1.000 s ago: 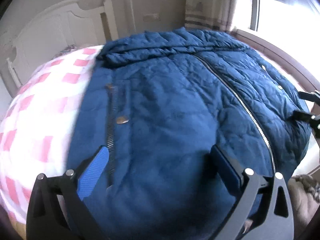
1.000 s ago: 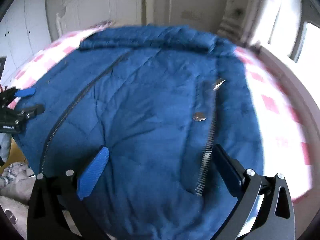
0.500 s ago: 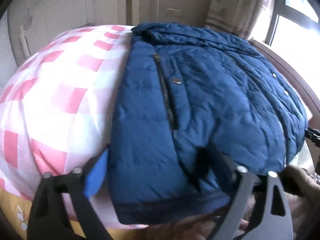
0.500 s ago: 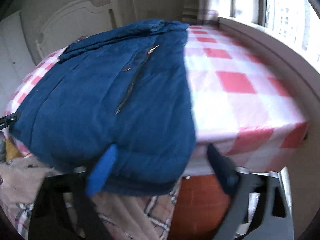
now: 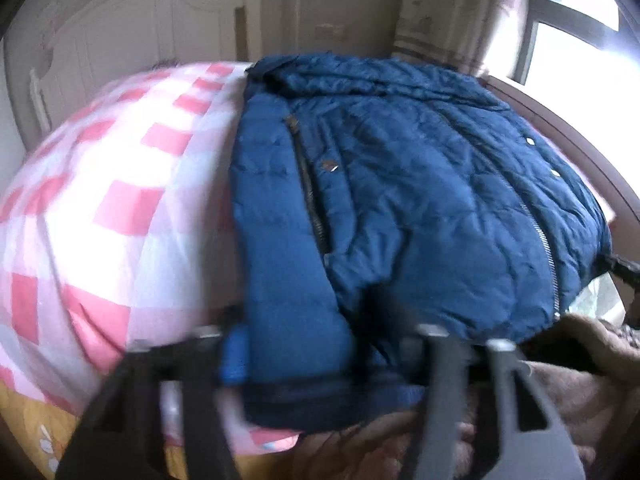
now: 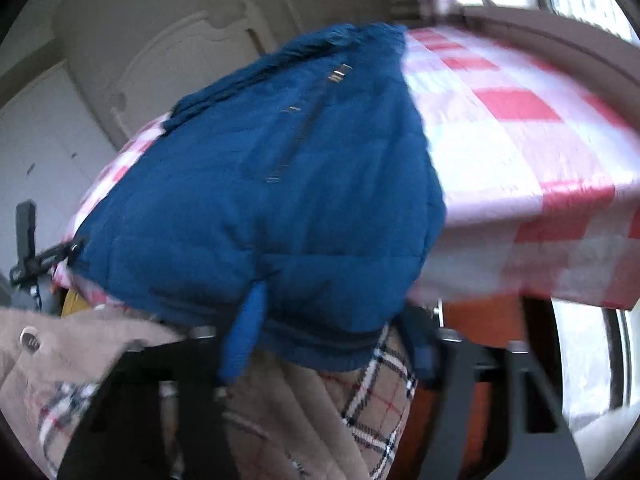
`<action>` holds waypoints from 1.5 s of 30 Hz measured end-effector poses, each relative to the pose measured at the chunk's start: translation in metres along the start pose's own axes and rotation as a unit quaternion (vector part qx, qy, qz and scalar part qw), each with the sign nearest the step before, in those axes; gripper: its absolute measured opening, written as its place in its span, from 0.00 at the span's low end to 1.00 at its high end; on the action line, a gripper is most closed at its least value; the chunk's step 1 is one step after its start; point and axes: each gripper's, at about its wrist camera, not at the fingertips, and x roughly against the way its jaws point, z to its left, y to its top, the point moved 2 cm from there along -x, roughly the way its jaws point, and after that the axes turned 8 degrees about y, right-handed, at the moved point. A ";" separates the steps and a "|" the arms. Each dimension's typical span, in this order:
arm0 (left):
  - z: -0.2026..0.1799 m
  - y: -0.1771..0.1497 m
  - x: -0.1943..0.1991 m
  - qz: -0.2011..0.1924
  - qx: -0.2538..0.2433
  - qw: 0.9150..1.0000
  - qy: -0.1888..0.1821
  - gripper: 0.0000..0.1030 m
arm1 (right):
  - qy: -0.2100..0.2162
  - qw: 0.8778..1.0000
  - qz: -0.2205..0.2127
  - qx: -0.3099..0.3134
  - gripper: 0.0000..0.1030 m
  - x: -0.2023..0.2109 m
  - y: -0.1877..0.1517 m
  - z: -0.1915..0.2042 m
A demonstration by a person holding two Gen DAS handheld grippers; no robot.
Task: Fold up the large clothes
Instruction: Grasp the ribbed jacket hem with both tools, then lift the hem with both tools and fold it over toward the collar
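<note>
Fingers of my left gripper (image 5: 316,344) and right gripper (image 6: 332,344), wide apart a second ago, have just closed onto the jacket (image 5: 420,208) hem.

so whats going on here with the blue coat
A person with a gripper in each hand is folding a blue padded jacket laid on a pink checked bed cover. The left gripper and right gripper have each just been closing on a bottom corner of the hem, with the fabric between their jaws. The jacket is not yet folded.
</note>
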 end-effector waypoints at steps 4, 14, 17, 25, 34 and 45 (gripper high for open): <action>-0.005 0.002 0.006 -0.016 -0.015 1.000 0.013 0.25 | -0.002 0.999 -0.032 0.040 0.28 0.011 0.010 0.025; -0.005 0.000 -0.017 0.008 0.021 1.000 0.008 0.74 | 0.013 0.998 -0.058 0.023 0.29 0.009 0.031 0.019; 0.001 0.004 -0.008 -0.003 0.044 0.999 -0.031 0.28 | -0.014 0.997 -0.057 0.051 0.25 0.010 0.030 0.027; 0.020 0.026 0.058 -0.081 0.106 0.984 -0.122 0.17 | 0.042 0.984 -0.156 0.074 0.17 0.065 0.041 0.059; 0.059 0.084 0.151 -0.178 0.154 0.956 -0.175 0.23 | 0.118 0.950 -0.267 0.110 0.17 0.155 0.095 0.100; 0.066 0.269 -0.045 -0.046 0.224 0.965 -0.127 0.42 | 0.049 0.986 -0.157 -0.015 0.18 -0.017 0.289 0.016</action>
